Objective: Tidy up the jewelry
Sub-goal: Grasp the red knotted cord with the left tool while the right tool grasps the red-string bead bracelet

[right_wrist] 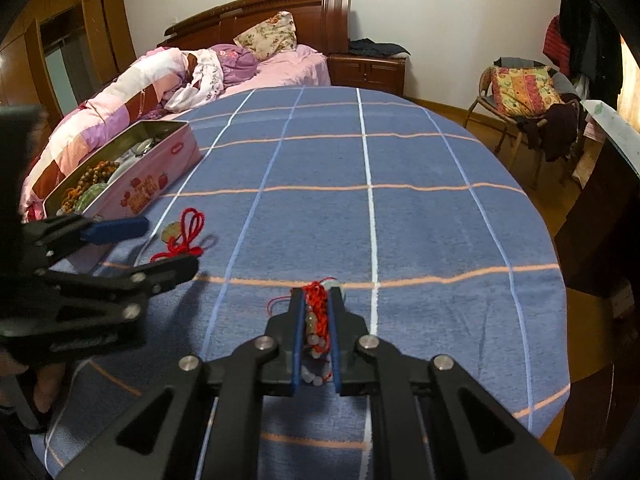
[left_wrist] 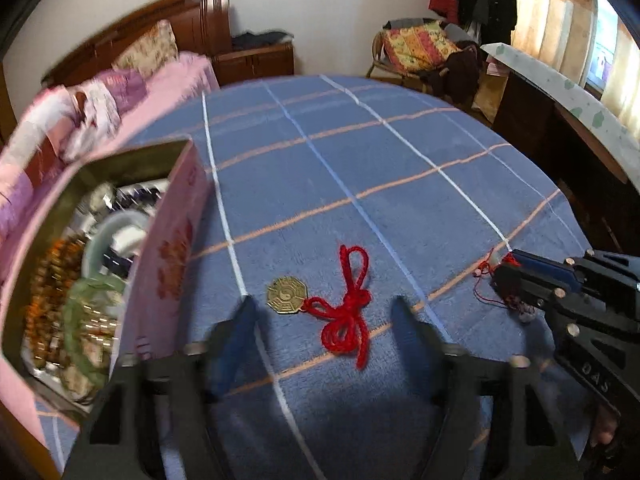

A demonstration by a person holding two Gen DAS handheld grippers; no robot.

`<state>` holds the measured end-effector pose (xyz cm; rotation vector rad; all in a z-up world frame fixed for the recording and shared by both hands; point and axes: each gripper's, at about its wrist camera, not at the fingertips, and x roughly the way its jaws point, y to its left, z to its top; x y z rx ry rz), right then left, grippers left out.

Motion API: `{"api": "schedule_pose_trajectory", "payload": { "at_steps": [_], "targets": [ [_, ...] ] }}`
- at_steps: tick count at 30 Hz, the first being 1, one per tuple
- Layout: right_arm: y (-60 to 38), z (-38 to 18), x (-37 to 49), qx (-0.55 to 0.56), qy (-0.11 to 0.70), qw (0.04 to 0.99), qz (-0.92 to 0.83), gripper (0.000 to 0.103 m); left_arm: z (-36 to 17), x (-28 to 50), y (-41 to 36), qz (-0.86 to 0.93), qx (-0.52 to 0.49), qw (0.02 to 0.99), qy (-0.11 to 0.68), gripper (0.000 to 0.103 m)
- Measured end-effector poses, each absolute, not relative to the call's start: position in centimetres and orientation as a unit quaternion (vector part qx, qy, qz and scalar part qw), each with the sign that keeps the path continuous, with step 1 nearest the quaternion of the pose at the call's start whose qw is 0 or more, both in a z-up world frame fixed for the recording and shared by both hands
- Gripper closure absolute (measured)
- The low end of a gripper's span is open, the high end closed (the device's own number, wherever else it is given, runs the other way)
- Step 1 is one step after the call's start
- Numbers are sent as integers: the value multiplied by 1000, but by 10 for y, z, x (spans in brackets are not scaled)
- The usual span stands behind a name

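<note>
A brass octagonal pendant [left_wrist: 283,294] on a knotted red cord [left_wrist: 347,309] lies on the blue checked cloth [left_wrist: 360,152]. My left gripper [left_wrist: 324,312] is open, its fingertips either side of the pendant and cord, just above the cloth. It also shows in the right wrist view [right_wrist: 168,246], with the pendant's cord [right_wrist: 185,236] between the fingers. My right gripper [right_wrist: 318,294] is shut on a red-cord bead bracelet [right_wrist: 316,320], low over the cloth; it shows at the right of the left wrist view [left_wrist: 505,270]. A pink tin [right_wrist: 160,172] holds several bead strings and bangles.
The pink tin [left_wrist: 168,264] stands close left of my left gripper. A bed with pink quilts [right_wrist: 132,92] lies beyond the table. A chair with cushions [right_wrist: 524,92] and a dark cabinet [right_wrist: 600,216] stand to the right.
</note>
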<state>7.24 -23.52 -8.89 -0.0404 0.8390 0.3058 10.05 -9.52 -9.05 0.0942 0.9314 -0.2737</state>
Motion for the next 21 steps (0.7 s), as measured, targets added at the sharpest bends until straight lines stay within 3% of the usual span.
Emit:
{"api": "schedule_pose_trajectory", "payload": {
  "at_steps": [2,3,4,21],
  "targets": [
    [-235,-89,71,-17,406,901,155,89,-91,101,-94,-134,43,886,442,69],
    [-234,-89,70,-17,405,900,160,90,-91,101,-94,-134,46,886,441,91],
    [-232,-88,69,-16,404,900,164,90,-91,101,-92,-135,40,886,442,98],
    [-229,-47,60,8,357,916,182,91,-37,67,-66,-130,17,922,365,98]
  ]
}}
